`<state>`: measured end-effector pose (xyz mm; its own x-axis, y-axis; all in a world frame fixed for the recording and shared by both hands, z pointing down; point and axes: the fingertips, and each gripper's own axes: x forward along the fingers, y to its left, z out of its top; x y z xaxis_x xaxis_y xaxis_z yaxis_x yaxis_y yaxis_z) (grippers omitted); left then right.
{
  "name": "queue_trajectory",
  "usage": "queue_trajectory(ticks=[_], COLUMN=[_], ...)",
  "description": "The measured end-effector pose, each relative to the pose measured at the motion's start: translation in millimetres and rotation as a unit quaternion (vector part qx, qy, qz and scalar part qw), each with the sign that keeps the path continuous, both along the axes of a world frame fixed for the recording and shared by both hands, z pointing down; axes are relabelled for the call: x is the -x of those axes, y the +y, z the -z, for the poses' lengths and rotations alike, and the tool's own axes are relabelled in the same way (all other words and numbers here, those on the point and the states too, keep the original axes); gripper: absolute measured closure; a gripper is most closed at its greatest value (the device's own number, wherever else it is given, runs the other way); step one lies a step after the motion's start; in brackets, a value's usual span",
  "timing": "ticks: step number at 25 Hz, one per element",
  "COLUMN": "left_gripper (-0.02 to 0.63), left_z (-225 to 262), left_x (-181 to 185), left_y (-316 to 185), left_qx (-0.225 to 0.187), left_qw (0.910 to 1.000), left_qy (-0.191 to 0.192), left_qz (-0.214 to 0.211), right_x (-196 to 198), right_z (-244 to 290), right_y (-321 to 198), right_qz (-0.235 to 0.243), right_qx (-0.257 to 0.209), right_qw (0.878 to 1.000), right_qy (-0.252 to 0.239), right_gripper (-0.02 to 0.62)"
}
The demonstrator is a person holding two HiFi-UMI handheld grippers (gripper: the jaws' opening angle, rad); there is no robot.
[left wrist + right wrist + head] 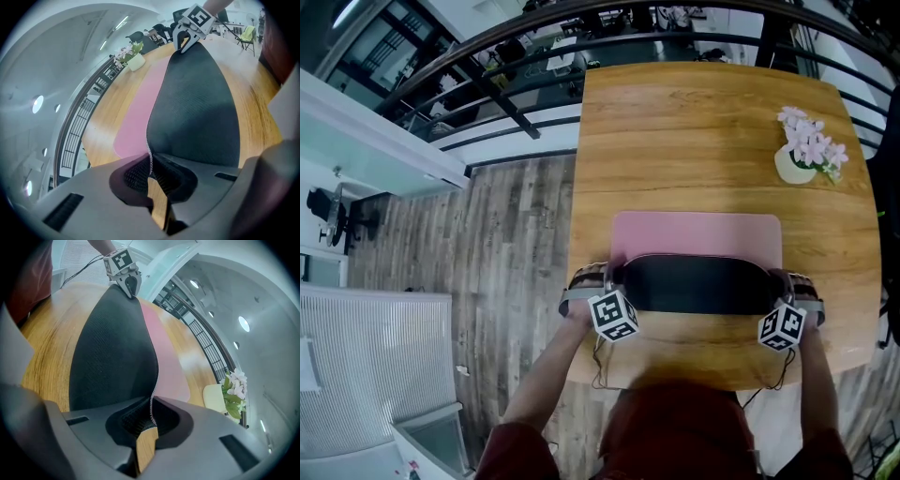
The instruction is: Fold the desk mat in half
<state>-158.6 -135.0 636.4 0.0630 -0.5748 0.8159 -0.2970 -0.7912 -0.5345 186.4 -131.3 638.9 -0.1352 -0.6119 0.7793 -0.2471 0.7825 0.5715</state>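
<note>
**Q:** quick q, what have the grippers got rn?

**A:** Both are pinched nearly shut on the mat. My left gripper [152, 176] has the near-left corner of the desk mat [694, 234] clamped btw its jaws. The right gripper [151, 414] has the near-right corner the same way. It's a thin sheet, so the jaws are barely apart.

**Q:** why the corners?

**A:** Imo so the whole near edge lifts evenly. A single grab in the middle would let the ends sag. Btw the two grippers the edge is raised and curled over, w/ the black underside [694, 286] facing up and arching from one set of jaws across to the other. Ahead of both grippers the far half lies flat, pink side up, on the wooden table [694, 122].

**Q:** how far along?

**A:** Roughly midway, I'd say. The near edge isn't over the far edge yet. The next bit prob needs both hands going fwd together, else the fold lands skewed. The flower pot [792, 167] sits well beyond the right gripper, apart from the mat, so it shouldn't get in the way.
</note>
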Motion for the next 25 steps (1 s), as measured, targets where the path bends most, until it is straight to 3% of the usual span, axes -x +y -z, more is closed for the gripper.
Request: queue_trajectory(ticks=[25], left_gripper=[0.572], left_z=[-0.8], left_x=[4.8], left_y=[-63.2], left_qx=[-0.014], left_qw=[0.9999], left_qy=[-0.008], left_qz=[-0.003], right_x=[4.0], right_z=[-1.6], right_y=[-65.7], right_qz=[-0.002], right_qx=[-0.02], right_qw=[1.0], right_qy=[0.009], right_gripper=[0.568])
